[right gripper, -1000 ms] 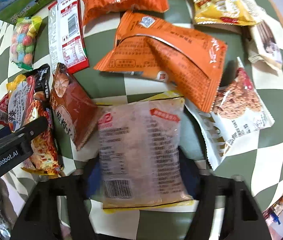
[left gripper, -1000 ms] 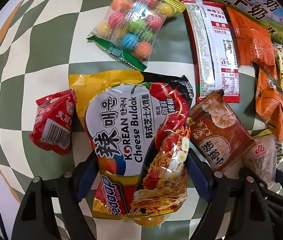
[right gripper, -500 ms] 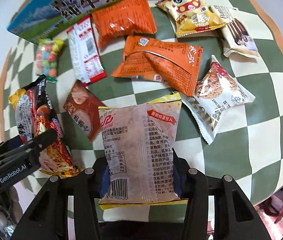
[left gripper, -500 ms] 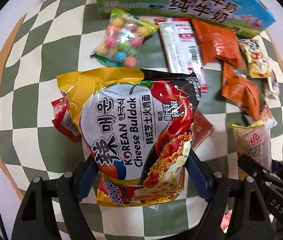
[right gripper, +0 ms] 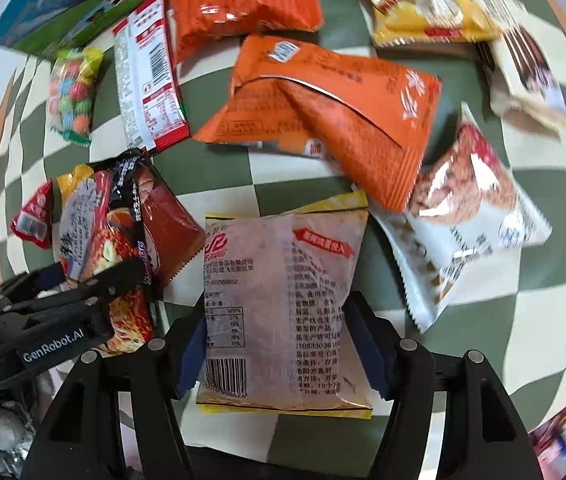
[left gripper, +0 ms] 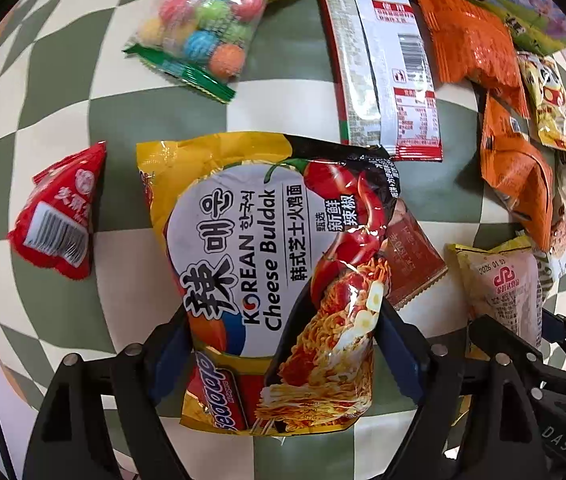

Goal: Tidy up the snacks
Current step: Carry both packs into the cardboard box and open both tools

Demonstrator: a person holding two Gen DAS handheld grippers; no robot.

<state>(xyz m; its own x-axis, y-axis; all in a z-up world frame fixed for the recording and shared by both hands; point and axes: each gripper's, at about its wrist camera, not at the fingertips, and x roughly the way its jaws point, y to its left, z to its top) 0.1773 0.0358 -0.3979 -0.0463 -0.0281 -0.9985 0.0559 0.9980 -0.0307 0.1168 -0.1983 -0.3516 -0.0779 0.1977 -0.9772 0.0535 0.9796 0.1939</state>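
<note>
A: Step in hand?

B: Sorting by the look of it, with 2 packets handled side by side over the chequered cloth [left gripper: 63, 100]. Clamping the noodle packet [left gripper: 259, 240] by its lower sides with the left gripper [left gripper: 283, 316]. Opening a touch, yet pressing on both edges. Cannot tell whether resting on the cloth or held just above it.

A: And on the right?

B: Opening the right gripper [right gripper: 279, 320] around the pale packet [right gripper: 283, 264]. Lying flat between the pads with no visible squeeze, so probably let go. Placed at 3 o'clock of the noodle packet, near it.

A: Anything crowding the noodle packet?

B: Covering part of a brown sachet [left gripper: 407, 264] at its 3 o'clock edge. Well apart from a small red packet [left gripper: 59, 224] at 9 o'clock.

A: Next move?

B: Probably lifting the right gripper straight up, wide enough not to drag the pale packet along. Then setting the noodle packet down clear of the brown sachet, or shifting it towards 9 o'clock first. After that, reaching for the loose orange packet [right gripper: 323, 112] at 12 o'clock.
</note>
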